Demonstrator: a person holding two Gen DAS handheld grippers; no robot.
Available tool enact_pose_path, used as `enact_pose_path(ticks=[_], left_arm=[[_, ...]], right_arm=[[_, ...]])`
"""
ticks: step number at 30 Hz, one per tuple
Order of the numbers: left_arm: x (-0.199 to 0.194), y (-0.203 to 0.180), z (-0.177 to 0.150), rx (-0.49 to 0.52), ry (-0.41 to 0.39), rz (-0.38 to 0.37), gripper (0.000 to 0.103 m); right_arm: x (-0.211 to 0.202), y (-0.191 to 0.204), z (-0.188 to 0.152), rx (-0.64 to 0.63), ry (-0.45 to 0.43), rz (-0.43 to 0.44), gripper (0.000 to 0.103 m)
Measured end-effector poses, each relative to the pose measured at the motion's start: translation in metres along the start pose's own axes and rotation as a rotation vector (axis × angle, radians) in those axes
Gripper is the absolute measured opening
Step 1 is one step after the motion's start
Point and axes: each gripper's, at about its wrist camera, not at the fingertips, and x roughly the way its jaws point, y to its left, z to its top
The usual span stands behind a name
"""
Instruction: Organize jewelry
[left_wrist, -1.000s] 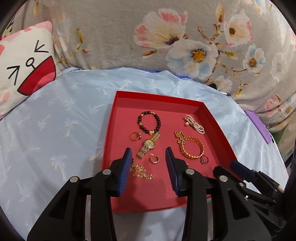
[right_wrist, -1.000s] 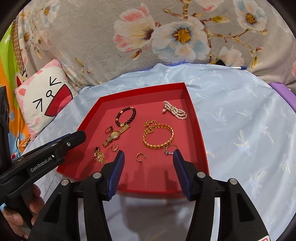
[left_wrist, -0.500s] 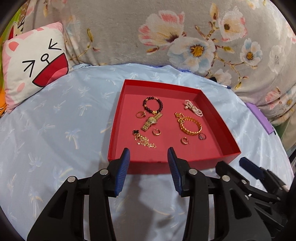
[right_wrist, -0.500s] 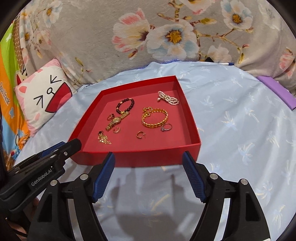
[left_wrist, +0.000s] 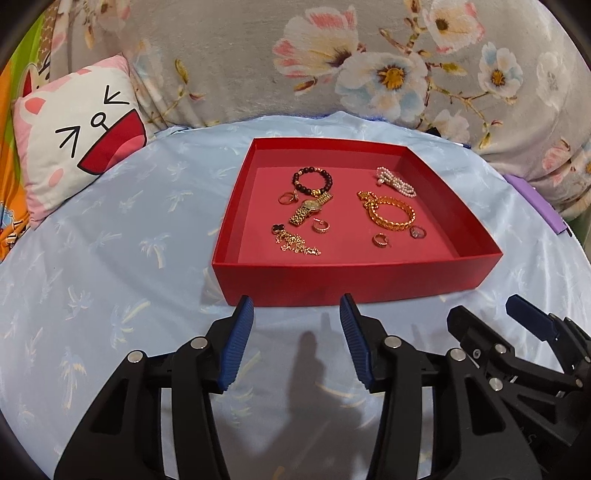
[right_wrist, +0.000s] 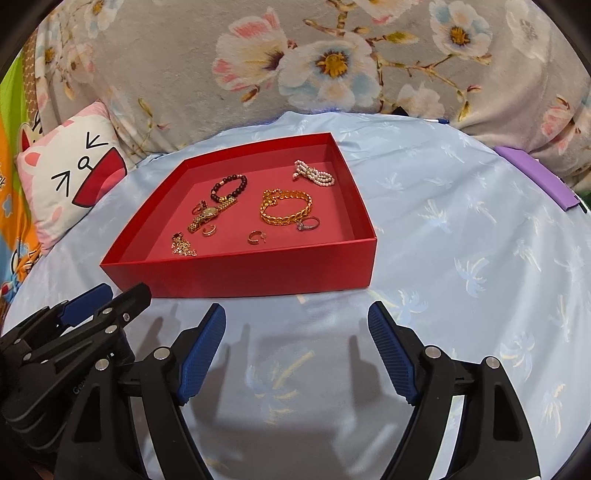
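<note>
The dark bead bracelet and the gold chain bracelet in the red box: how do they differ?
The dark bead bracelet is made of round dark beads; the gold chain bracelet is made of flat gold links. The dark bead bracelet looks the smaller loop and lies nearer the far wall of the red box; the gold chain bracelet lies further right. Both lie flat as closed loops.

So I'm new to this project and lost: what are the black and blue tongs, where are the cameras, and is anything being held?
Each is a hand-held claw with a camera looking along its fingers. One picture looks past the left claw, the other past the right claw. Both are open and hold nothing. Ahead, on a blue cloth, sits a red tray with a gold watch, a dark bead bracelet, a gold chain bracelet, pearls and small rings.
</note>
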Motion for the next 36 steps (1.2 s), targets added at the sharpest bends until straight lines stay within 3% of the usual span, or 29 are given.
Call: enact_pose_path(ticks=[4,9,14,36], left_arm=[[0.003,0.003,-0.005,-0.020,0.015,0.015,0.052],[0.002,0.012,-0.006,-0.076,0.005,0.053,0.077],[0.003,0.019,-0.012,-0.125,0.003,0.093,0.088],[-0.003,0.010,-0.012,-0.078,-0.019,0.187,0.088]], right_arm=[[0.000,0.001,-0.003,-0.003,0.000,-0.013,0.080],[-0.004,0.000,-0.005,-0.001,-0.023,-0.023,0.086],[-0.002,-0.001,-0.005,0.001,-0.013,-0.026,0.086],[-0.002,-0.001,-0.008,0.015,-0.008,-0.088,0.086]])
